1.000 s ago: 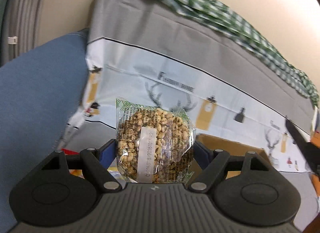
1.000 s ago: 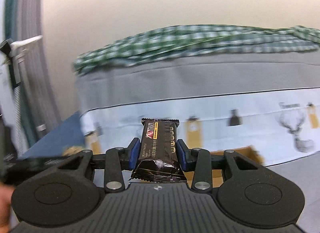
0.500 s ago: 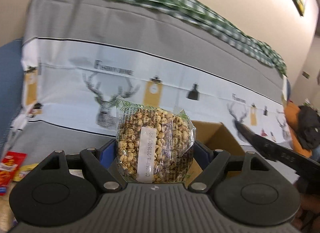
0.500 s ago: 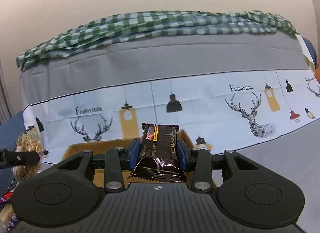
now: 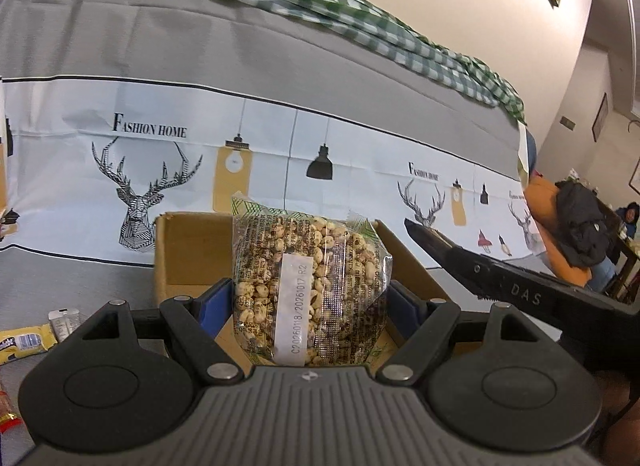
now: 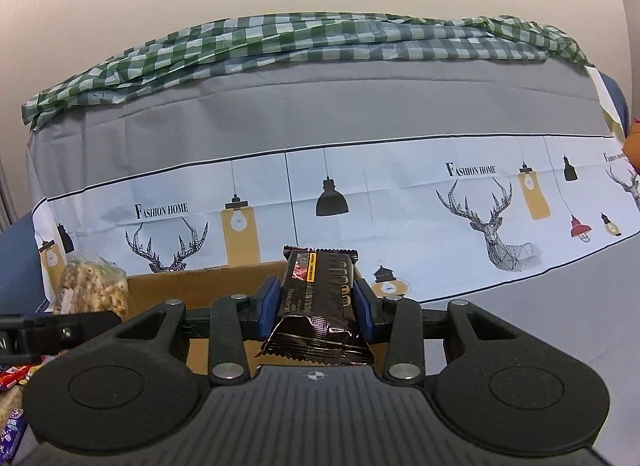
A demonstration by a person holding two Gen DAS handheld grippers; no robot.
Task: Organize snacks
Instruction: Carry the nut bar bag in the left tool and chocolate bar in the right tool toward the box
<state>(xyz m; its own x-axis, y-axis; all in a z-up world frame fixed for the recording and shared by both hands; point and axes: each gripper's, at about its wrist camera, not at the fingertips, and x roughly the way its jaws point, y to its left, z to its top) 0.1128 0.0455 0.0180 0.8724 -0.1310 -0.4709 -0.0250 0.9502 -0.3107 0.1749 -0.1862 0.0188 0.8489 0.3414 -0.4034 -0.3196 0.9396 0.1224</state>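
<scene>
My left gripper (image 5: pixel 310 298) is shut on a clear bag of puffed grain snack (image 5: pixel 308 286) and holds it upright above the open cardboard box (image 5: pixel 188 250). My right gripper (image 6: pixel 318 302) is shut on a dark brown snack bar (image 6: pixel 320 294), also over the cardboard box (image 6: pixel 200 286). The right gripper's finger (image 5: pixel 480 266) shows at the right of the left wrist view. The grain bag (image 6: pixel 92 286) and the left gripper's finger (image 6: pixel 60 332) show at the left of the right wrist view.
A yellow packet (image 5: pixel 24 344) and a silver wrapper (image 5: pixel 64 320) lie left of the box. Red and purple packets (image 6: pixel 14 378) lie at lower left. A sofa back with a deer-print cover (image 6: pixel 360 193) and a green checked cloth (image 6: pixel 280 41) rises behind.
Both grippers have swung right and come over the cardboard box, each still holding its snack. The box now lies straight ahead in both views.
</scene>
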